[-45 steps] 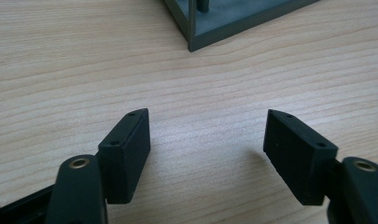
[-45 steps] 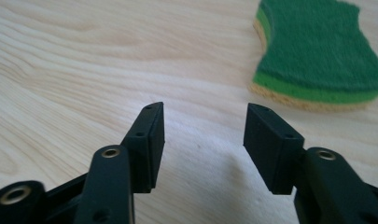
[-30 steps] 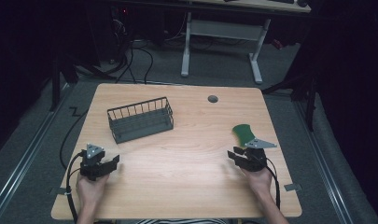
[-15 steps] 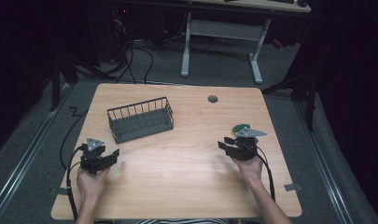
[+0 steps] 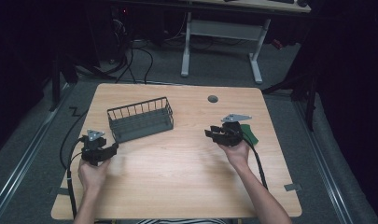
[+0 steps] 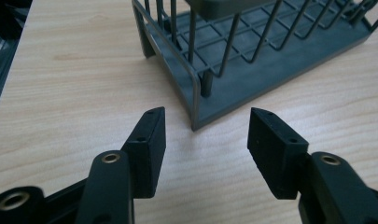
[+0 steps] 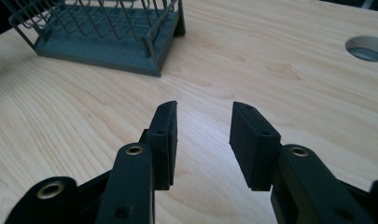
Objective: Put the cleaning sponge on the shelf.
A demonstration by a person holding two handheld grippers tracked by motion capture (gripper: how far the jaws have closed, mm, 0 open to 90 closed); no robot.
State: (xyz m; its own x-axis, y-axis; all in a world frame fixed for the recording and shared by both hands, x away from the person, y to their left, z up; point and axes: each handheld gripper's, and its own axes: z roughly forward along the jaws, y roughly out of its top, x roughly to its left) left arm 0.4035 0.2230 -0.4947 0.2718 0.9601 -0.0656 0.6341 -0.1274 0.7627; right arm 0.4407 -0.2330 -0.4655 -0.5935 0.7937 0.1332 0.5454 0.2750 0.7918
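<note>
A dark grey wire basket point(image 5: 140, 118) stands on the wooden table point(image 5: 177, 163), left of centre; it looks empty. My left gripper point(image 5: 113, 148) sits just short of the basket's near left corner point(image 6: 196, 112), open, nothing between its jaws. My right gripper point(image 5: 211, 134) is open too and points left across the bare table toward the basket point(image 7: 107, 32), well apart from it. A flat green object point(image 5: 248, 132) lies on the table right behind the right gripper, partly hidden by it.
A round cable hole point(image 5: 213, 99) is in the table near its far edge, also in the right gripper view point(image 7: 367, 48). Cables trail from both grippers off the near edge. A desk frame point(image 5: 221, 42) stands on the floor beyond the table.
The right gripper has moved left and away from the person, past the green object. The left gripper has edged forward toward the basket's corner.
</note>
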